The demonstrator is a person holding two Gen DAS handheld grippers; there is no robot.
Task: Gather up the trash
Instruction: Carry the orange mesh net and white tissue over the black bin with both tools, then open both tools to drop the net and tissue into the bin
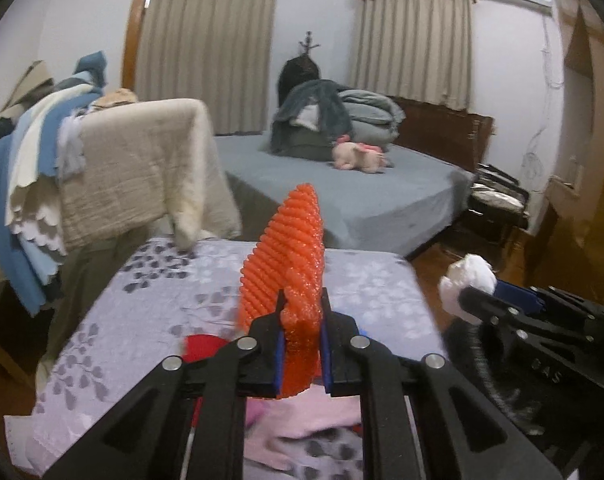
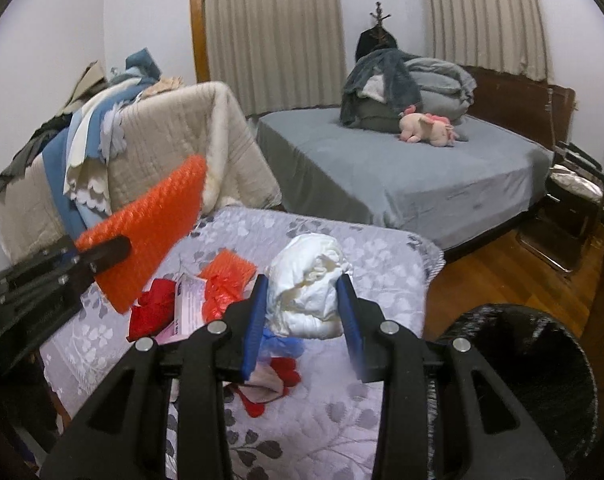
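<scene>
Mid-carry: left hand-held gripper [image 1: 302, 320] clamps orange bubble-wrap sheet [image 1: 290, 248], right hand-held gripper [image 2: 302, 308] pinches crumpled white paper wad [image 2: 307, 292]. Next: over to black round bin [image 2: 541, 360], then release.

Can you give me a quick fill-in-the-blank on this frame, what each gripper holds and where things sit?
1. The left gripper is shut on a sheet of ____ bubble wrap.
2. The right gripper is shut on a crumpled ____ wad.
3. The pink plush toy lies on the ____.
4. The black bin stands on the ____ beside the table.

Missing words: orange; white; bed; floor
</scene>
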